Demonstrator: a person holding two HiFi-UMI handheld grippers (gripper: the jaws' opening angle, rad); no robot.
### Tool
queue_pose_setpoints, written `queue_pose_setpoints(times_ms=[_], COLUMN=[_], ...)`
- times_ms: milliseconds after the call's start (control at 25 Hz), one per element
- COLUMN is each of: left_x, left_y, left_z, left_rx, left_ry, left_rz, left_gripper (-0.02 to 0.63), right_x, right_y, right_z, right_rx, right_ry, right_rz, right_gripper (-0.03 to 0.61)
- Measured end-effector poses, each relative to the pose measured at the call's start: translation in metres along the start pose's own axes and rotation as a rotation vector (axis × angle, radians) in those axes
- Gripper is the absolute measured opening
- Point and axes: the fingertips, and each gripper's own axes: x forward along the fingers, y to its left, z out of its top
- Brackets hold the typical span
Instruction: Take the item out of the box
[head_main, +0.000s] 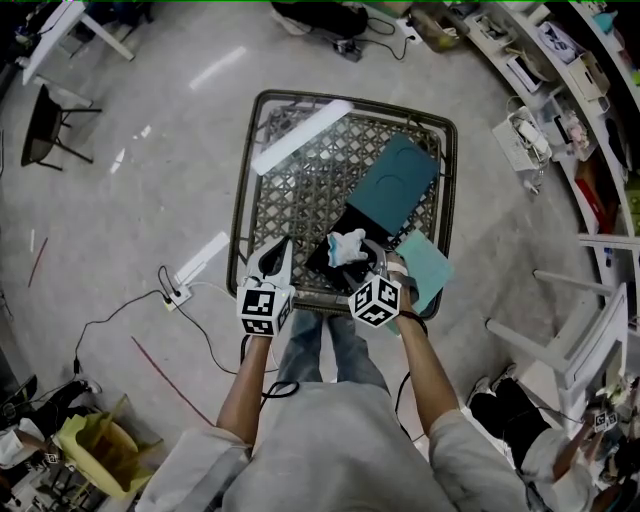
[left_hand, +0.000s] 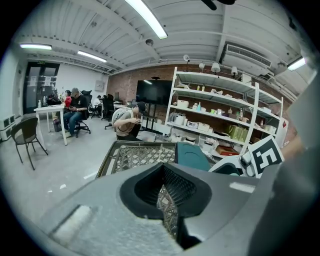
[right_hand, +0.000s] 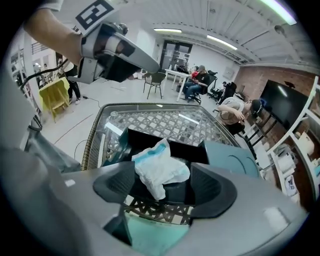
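Observation:
A black box (head_main: 326, 268) with its teal lid (head_main: 395, 183) swung open stands on the near right part of the glass-topped wicker table (head_main: 245, 190). A crumpled white and light-blue item (head_main: 347, 246) (right_hand: 160, 169) lies in it, one corner hanging toward me. My right gripper (head_main: 364, 263) (right_hand: 162, 189) points steeply down at the box's near side, open; the item's corner sits between the pads, untouched. My left gripper (head_main: 278, 258) (left_hand: 165, 200) rests at the table's near edge, left of the box, shut with nothing in it.
A flat teal sheet (head_main: 428, 266) (right_hand: 150, 235) lies at the table's near right corner under my right gripper. On the floor are a power strip with cables (head_main: 185, 290), a dark chair (head_main: 50, 125) at left and white chairs (head_main: 580, 330) at right. Shelves line the right wall.

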Motion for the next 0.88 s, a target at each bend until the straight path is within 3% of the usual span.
queue_pose_setpoints(times_ms=[240, 880], left_x=[-0.002, -0.005], left_y=[0.003, 0.01], left_z=[-0.006, -0.002], left_rx=[-0.006, -0.017], left_ry=[0.011, 0.002], left_rz=[0.007, 0.015], left_gripper=[0.006, 0.006], right_x=[0.027, 0.063], right_y=[0.0, 0.004], right_z=[-0.005, -0.014], right_rx=[0.065, 0.011], right_ry=[0.071, 0.189], right_rz=[0.068, 0.164], right_gripper=[0.362, 0.391])
